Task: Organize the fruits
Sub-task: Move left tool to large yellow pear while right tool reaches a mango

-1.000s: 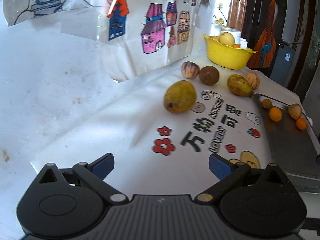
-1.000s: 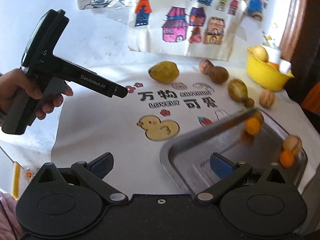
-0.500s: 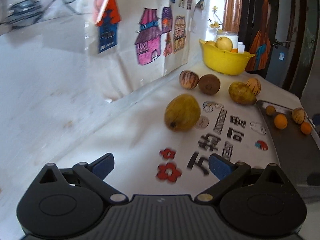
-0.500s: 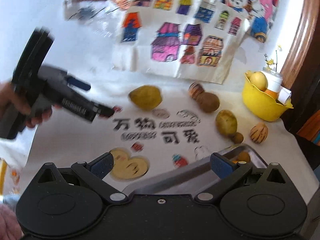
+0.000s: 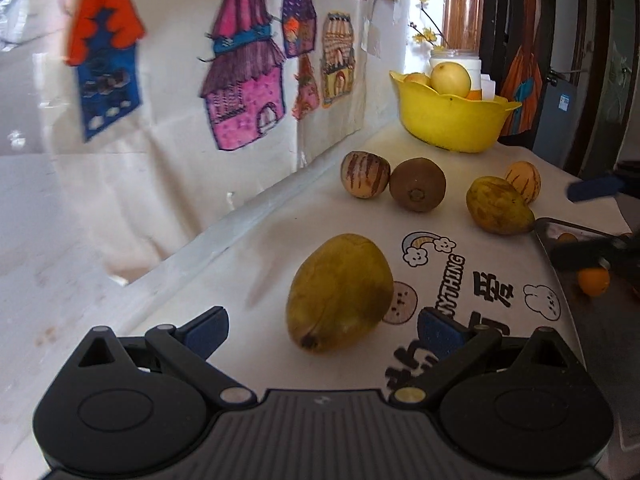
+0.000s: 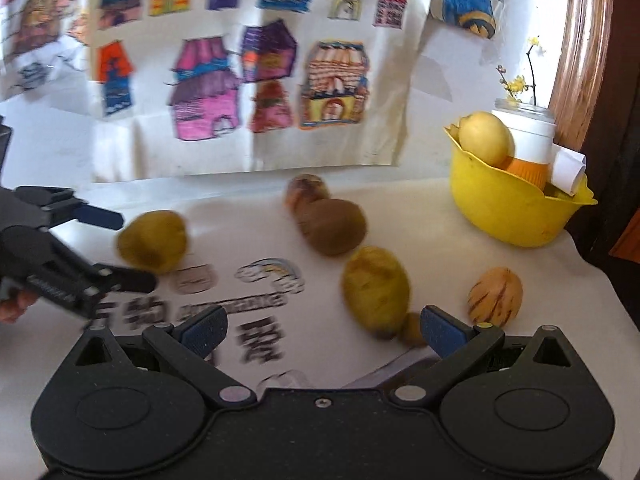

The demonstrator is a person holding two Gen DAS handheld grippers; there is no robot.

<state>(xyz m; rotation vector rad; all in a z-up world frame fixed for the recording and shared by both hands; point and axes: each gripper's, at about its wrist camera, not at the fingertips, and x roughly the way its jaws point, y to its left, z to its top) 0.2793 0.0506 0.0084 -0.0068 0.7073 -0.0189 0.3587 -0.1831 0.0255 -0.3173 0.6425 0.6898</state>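
Note:
My left gripper is open, with a large yellow-green mango lying on the white printed cloth just in front of and between its fingers, untouched. Behind it lie a striped melon, a brown kiwi, a second mango and another striped fruit. My right gripper is open and empty, above the metal tray's edge, close to the second mango. The left gripper also shows in the right wrist view, either side of the first mango.
A yellow bowl with fruit and a white jar stands at the back right. The metal tray holds small oranges at the right. A wall with drawings runs along the left.
My left gripper has moved forward until the first mango sits between its open fingers. My right gripper has moved forward past the tray towards the second mango.

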